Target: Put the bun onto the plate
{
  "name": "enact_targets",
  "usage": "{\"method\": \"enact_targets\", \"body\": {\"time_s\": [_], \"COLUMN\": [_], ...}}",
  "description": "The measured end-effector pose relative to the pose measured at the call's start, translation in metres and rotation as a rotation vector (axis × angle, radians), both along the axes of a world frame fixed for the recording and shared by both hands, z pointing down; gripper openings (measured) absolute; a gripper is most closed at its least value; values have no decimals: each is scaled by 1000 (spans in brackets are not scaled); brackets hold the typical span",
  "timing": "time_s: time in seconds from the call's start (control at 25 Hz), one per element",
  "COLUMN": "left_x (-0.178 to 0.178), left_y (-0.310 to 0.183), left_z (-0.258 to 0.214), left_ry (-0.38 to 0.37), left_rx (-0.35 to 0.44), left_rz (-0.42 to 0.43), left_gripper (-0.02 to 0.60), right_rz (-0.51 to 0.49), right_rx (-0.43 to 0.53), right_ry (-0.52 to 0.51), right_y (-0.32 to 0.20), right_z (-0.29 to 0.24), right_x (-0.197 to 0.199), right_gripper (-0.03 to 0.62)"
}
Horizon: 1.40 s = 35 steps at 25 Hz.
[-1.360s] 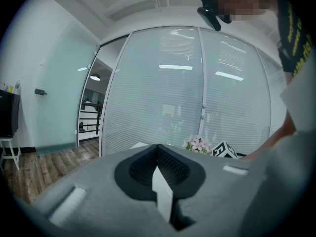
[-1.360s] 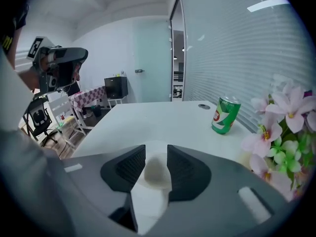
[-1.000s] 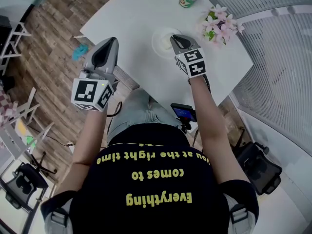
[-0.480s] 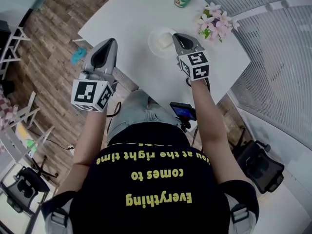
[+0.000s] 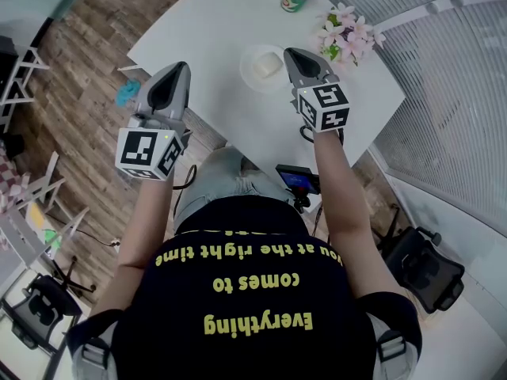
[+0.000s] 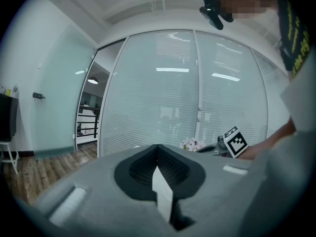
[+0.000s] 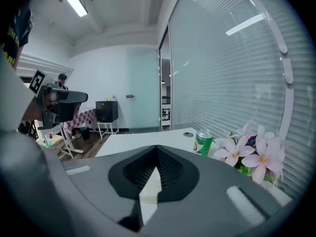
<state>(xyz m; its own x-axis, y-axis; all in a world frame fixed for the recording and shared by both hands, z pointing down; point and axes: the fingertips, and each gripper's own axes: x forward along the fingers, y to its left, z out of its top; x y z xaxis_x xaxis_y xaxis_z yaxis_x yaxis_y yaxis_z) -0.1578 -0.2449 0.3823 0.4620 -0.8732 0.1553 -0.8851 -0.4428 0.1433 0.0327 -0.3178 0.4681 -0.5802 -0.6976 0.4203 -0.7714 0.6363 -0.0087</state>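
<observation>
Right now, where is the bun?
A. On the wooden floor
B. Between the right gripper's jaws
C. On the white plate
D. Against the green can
C: in the head view the pale bun lies on the white plate, and the right gripper beside it has its jaws shut with nothing between them.

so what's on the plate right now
One pale bun lies on the white plate. The right gripper covers the plate's right edge, so that part cannot be seen.
</observation>
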Motion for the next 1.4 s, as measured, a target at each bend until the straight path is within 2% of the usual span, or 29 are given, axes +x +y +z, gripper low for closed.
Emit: {"method": "enact_targets", "body": {"time_s": [0.24,0.48,0.92,1.4], "left_x": [-2,2,10,15], "left_y": [5,8,26,61], "left_z": [-6,-12,-34,-51], "left_ry": [-2,-3,-4,-14], "left_rx": [14,31,84,112], "left_rz": [2,7,14,-9], "left_gripper": [-2,-2,-2,-2], "right_rz": [12,38,72,112], "right_rx": [63,103,238,310], "right_ry": [-31,-104,-145,-220], "right_y": [7,15,45,104], "right_z": [-34,-66,-129,-175], "right_x": [4,18,42,69], "right_gripper": [8,8,8,8]}}
